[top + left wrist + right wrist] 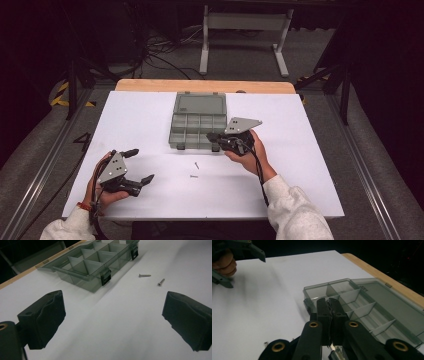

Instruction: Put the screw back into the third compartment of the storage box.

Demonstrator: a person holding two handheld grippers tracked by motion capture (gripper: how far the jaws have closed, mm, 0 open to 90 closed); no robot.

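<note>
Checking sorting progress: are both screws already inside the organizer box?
No, both screws lie on the white table beside the organizer box.

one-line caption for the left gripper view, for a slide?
Open left gripper above the white table, facing two loose screws and an open grey compartment box.

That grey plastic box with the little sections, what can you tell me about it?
The organiser box is see-through smoky grey plastic and lies open on the white table, its flat lid folded back toward the wooden far edge. Thin dividers split the tray into small compartments, which look empty as far as can be seen. Two dark latches hang on its front wall. The right gripper, jaws together, is at the front right corner; whether it touches is unclear. Two screws lie loose on the table before it.
</note>
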